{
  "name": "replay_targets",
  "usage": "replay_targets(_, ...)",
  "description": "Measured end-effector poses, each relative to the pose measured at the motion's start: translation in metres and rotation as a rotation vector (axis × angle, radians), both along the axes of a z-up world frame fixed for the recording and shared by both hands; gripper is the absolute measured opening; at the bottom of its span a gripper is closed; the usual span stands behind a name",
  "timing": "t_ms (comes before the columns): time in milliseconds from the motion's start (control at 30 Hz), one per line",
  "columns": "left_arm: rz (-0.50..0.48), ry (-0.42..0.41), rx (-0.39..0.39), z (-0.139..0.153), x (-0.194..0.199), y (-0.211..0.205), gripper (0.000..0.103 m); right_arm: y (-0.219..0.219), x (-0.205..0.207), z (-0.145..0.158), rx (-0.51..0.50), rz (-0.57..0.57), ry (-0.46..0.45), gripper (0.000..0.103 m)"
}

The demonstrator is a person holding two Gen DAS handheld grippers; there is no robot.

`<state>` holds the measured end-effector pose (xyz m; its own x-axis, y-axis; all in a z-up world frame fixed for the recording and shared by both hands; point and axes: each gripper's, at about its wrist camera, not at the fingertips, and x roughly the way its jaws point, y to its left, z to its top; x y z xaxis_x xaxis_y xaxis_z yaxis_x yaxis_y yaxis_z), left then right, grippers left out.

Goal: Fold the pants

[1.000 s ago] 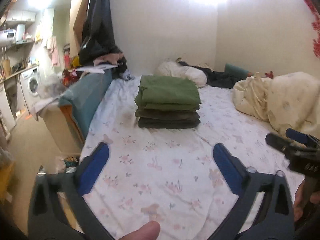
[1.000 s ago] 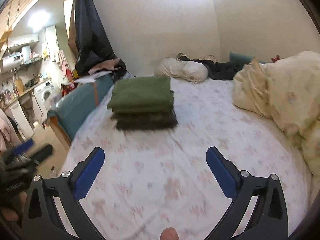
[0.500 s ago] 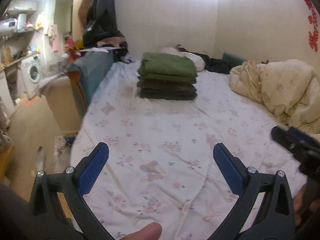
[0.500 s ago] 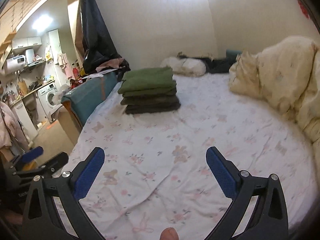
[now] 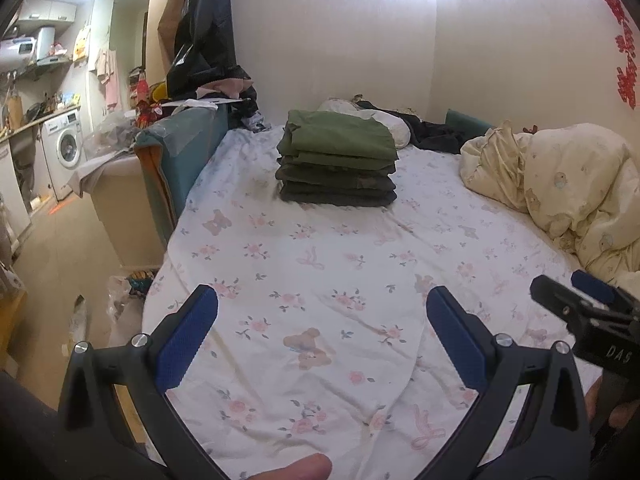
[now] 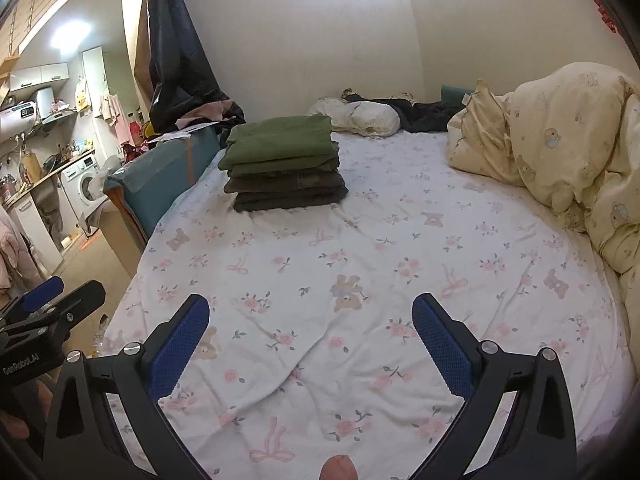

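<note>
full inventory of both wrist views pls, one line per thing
folded pants stack: one pile, green on top, darker layers below, far left part of the bed
bed sheet: 1, white with pink flowers and bears, covers the mattress
duvet: 1, cream, bunched along the right side
pillow: 1, whitish, at the head of the bed
dark clothes: heap, black, beside the pillow by the wall
teal furniture: 1, teal, against the bed's left edge
washing machine: 1, white, kitchen area far left
left tongs: blue pads, open, over the near sheet, empty
right tongs: blue pads, open, over the near sheet, empty
</note>
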<state>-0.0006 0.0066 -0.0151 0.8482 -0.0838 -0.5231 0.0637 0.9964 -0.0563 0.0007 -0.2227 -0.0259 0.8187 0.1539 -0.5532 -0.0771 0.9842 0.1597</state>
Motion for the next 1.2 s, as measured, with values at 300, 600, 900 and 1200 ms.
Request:
replay_targets(300,0.026,0.018,-0.028,-0.001,0.003,0.009,0.103,0.001,0.002,0.000,-0.010,0.002,-0.010,0.103)
replay_targets(600,0.020,0.003,-0.029,0.002,0.001,0.008,0.103,0.004,0.004,0.002,-0.018,-0.010,-0.008,0.103)
replay_targets(900,0.023,-0.003,-0.032,0.004,-0.001,0.010,0.103,0.004,0.004,0.002,-0.019,-0.011,-0.008,0.103)
replay_targets(1200,0.022,-0.001,-0.038,0.006,-0.001,0.009,0.103,0.006,0.004,0.002,-0.020,-0.010,-0.007,0.103)
